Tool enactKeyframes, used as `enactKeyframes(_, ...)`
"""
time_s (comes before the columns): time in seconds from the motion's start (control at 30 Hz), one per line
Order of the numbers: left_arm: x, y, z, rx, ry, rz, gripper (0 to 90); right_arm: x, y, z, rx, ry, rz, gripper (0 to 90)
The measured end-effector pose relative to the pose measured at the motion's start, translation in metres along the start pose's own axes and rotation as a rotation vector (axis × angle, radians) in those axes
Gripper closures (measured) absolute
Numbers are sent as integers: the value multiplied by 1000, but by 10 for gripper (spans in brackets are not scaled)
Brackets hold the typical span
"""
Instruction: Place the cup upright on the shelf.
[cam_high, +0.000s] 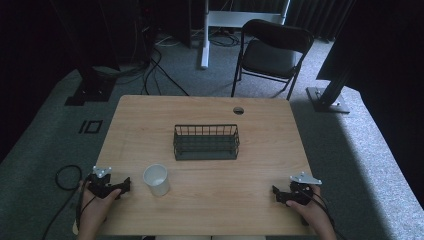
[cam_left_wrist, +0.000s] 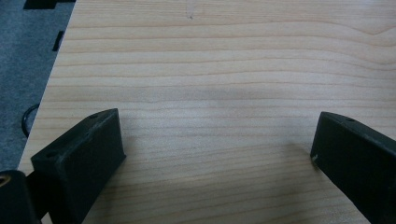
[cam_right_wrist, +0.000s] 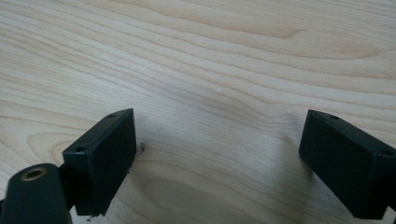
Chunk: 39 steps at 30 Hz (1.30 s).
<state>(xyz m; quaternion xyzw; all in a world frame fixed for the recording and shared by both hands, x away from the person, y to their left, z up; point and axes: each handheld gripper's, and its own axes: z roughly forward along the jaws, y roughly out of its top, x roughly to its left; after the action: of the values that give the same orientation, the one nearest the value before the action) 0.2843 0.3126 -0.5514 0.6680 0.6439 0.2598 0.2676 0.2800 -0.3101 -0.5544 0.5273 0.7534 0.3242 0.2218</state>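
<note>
- Near the front-left of the table (cam_high: 210, 200), a white cup (cam_high: 156, 179) stands upright with its mouth up, just beside the left gripper (cam_high: 125, 184) and well apart from the right gripper (cam_high: 276, 192).
- Behind the cup, toward the middle of the tabletop, sits a dark wire basket (cam_high: 206, 142); cup and basket do not touch.
- Both grippers rest low at the near edge, one in each of the person's hands. The gripper views show each pair of jaws spread wide with bare wood grain between them, so neither has hold of anything.
- By the look of it the cup is thin plastic or paper, though I cannot tell which. I would expect it to be very light, easy to tip with a nudge, and soft enough in the wall to dent or crush under a hard squeeze.
- From above, the cup looks empty inside, so there seems no spill to fear, only a knock-over.
- The likeliest hold, as I judge it, is across the body just under the rim, where the rolled edge stiffens the wall, one jaw on each side, closing gently.
- Being nearest, the left gripper seems the natural one for the reach, coming in level from the side.
</note>
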Motion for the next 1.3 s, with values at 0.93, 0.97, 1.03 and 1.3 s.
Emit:
enactKeyframes(0.93, 2, 1, 1, 2, -14, 17, 25, -2, -1, -1, -1, 22, -23, 105)
enactKeyframes(0.97, 2, 1, 1, 2, -14, 17, 25, -2, -1, -1, -1, 22, -25, 106)
enactKeyframes(1.03, 2, 1, 1, 1, -14, 17, 25, -2, 0, 0, 1, 23, -27, 106)
enactKeyframes(1.3, 2, 1, 1, 2, -14, 17, 25, 3, 8, -2, -18, 31, -45, 106)
